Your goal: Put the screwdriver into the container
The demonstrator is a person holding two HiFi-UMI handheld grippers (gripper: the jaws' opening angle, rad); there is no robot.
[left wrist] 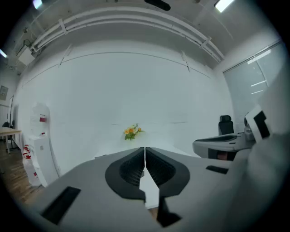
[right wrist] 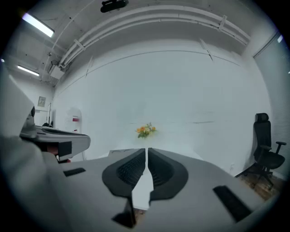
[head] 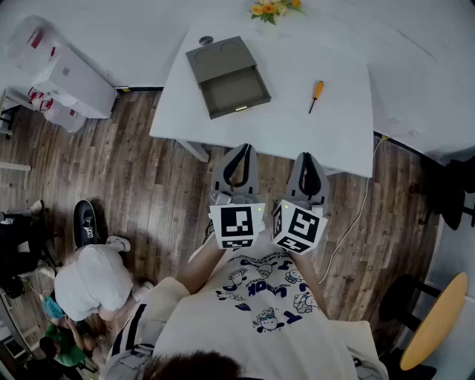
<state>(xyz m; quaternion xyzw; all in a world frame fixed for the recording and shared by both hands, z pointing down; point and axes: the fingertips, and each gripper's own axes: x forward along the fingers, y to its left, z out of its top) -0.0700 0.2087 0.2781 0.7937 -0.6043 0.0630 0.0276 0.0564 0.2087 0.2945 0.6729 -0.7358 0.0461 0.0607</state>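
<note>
Left gripper (head: 242, 152), lower centre of the head view: jaws pressed together, gripping nothing. Right gripper (head: 307, 159) just beside it, likewise closed and empty. Both poised at the near edge of the white table (head: 297, 130). Orange-handled screwdriver (head: 316, 95) lying on the table at upper right, well apart from the open grey container (head: 223, 59) at upper centre. Yellow flowers (head: 274, 9) at the top edge.
</note>
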